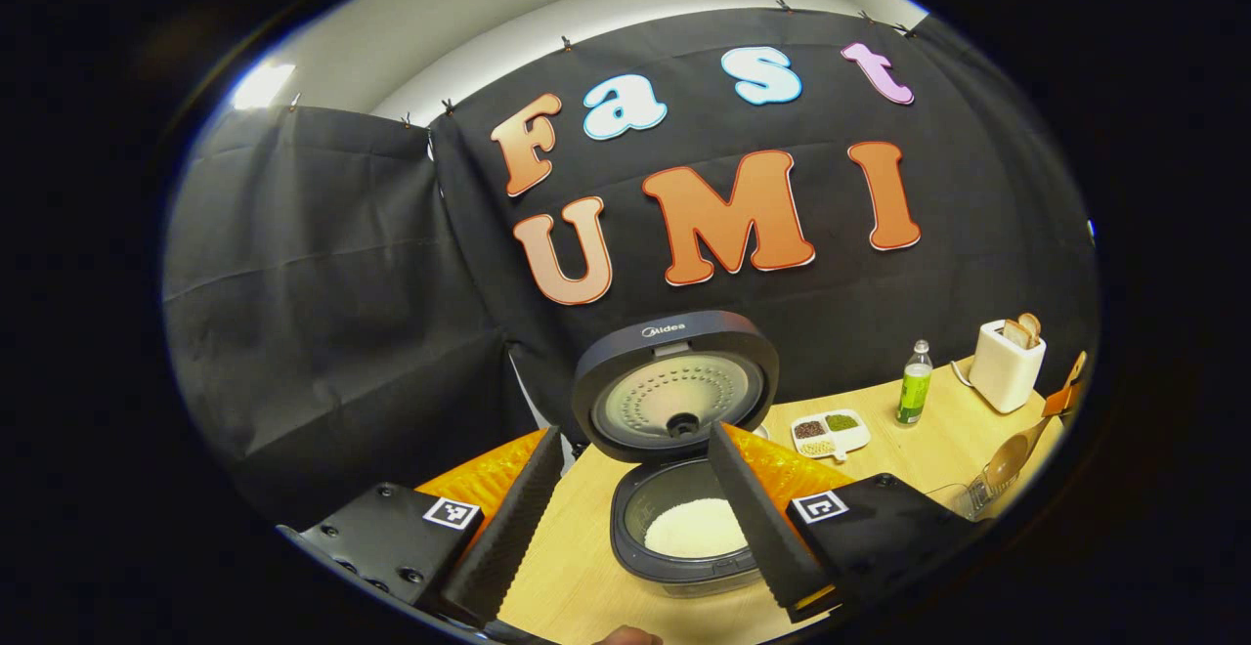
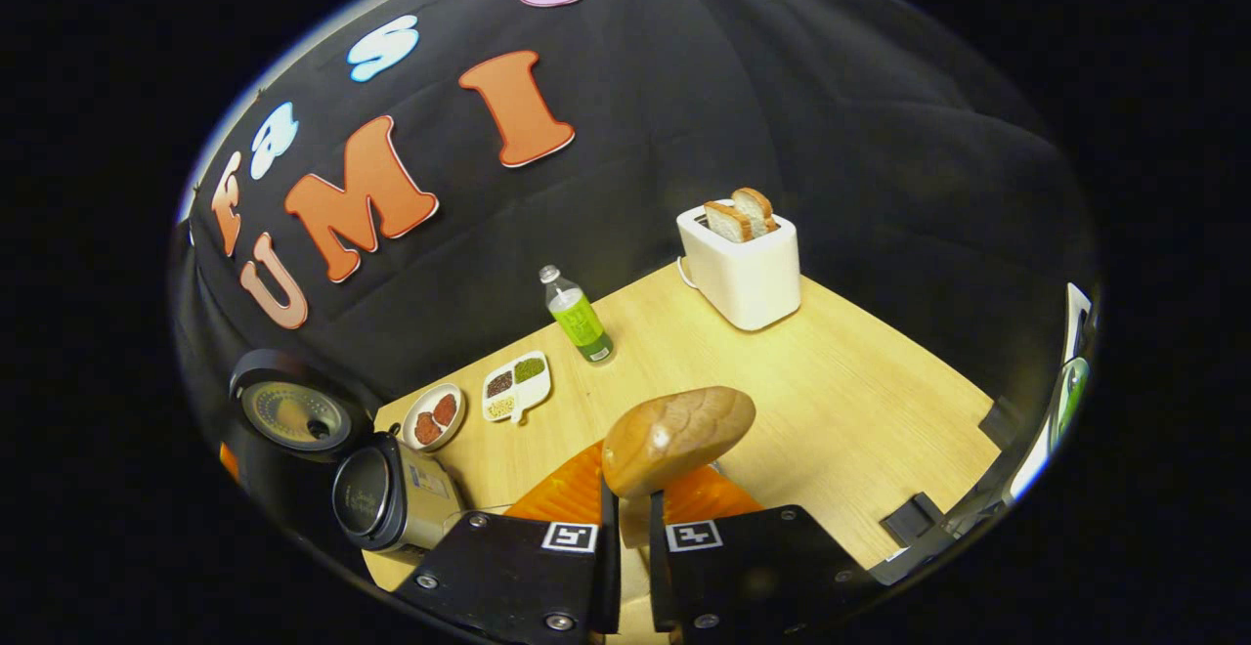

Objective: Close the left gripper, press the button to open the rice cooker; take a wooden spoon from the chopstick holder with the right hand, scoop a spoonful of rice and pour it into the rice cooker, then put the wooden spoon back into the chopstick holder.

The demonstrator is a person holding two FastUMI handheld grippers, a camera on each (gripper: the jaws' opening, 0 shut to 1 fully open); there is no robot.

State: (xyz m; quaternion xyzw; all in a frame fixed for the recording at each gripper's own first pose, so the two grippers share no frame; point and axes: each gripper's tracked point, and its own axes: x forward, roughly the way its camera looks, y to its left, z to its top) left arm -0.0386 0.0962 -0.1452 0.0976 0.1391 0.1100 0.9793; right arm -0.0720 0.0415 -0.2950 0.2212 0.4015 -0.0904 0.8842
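Wood tabletop (image 2: 860, 401), pale and smooth, runs bare and open on your right toward its front edge, with black cloth walling the back and sides. A white boxy toaster (image 2: 745, 274) with two bread slices stands near the back edge; a green bottle (image 2: 579, 318) stands upright to its left, then a white three-part dish (image 2: 516, 386) of grains and a small round plate (image 2: 434, 417).

Your left gripper (image 1: 635, 518) is open, its two ribbed fingers spread wide and angled inward. Between and beyond them sits the cooker (image 1: 684, 537), a dark rounded pot with its round lid (image 1: 676, 386) standing upright behind it. White rice (image 1: 696, 528) lies in the inner bowl.

Your right gripper (image 2: 627, 567) is closed on the spoon (image 2: 676, 438), both fingers pressing its handle just below the smooth, oval wooden bowl, which rises above the fingertips. In the right gripper view the cooker (image 2: 386, 498) lies low at the left, near the table's edge, well apart from the spoon. In the left gripper view, the spoon (image 1: 1007, 459) shows far right above a clear glass container (image 1: 963, 498).
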